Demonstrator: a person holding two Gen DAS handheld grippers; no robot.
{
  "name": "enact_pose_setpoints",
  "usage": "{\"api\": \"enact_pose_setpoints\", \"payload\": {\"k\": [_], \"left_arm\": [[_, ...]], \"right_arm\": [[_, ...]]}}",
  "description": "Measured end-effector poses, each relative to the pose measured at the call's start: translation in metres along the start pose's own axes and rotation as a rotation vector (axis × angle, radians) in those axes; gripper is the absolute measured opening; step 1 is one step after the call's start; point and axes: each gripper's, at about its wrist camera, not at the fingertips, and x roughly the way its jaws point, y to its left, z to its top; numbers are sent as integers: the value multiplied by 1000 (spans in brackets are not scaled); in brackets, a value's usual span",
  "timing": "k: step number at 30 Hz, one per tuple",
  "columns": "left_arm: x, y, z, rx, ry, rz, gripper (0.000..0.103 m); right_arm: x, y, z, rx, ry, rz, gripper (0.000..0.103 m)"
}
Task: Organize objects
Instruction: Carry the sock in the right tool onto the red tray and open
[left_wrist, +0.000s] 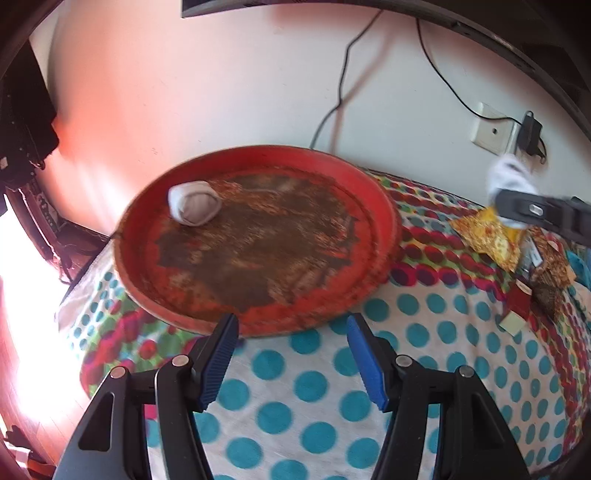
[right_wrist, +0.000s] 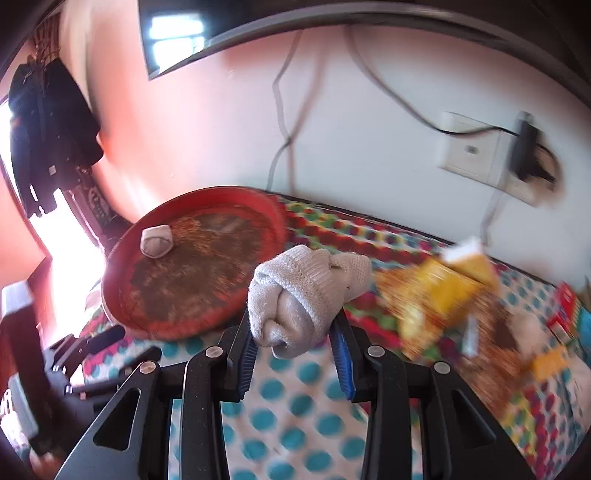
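Note:
A worn red round tray (left_wrist: 373, 206) (right_wrist: 122, 314) lies on the dotted blanket by the wall. One rolled white sock (left_wrist: 194, 206) (right_wrist: 156, 240) rests on its far left part. My right gripper (right_wrist: 293, 328) is shut on a second rolled white sock (right_wrist: 295, 295), held above the blanket just right of the tray; in the left wrist view that sock (left_wrist: 508, 173) and the gripper (left_wrist: 532, 210) show at the far right. My left gripper (left_wrist: 291, 332) is open with nothing between its fingers, just in front of the tray's near rim.
Yellow snack packets (left_wrist: 487, 236) (right_wrist: 443, 291) and small cartons (left_wrist: 517, 299) lie on the blanket at the right. A wall socket with a plugged adapter (left_wrist: 528, 133) and cables hang behind. The blanket's left edge (left_wrist: 74, 295) drops to the floor.

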Motion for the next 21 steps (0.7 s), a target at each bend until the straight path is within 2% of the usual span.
{"api": "enact_pose_setpoints", "payload": {"k": [4, 10, 12, 21], "left_arm": [[0, 25, 5, -26, -28, 65, 62], [8, 64, 10, -147, -28, 91, 62], [12, 69, 9, -151, -18, 104, 62], [22, 85, 8, -194, 2, 99, 62]], "right_arm": [[48, 40, 34, -35, 45, 54, 34], [114, 77, 83, -65, 129, 82, 34], [135, 85, 97, -62, 165, 85, 34], [223, 127, 129, -126, 296, 63, 34]]}}
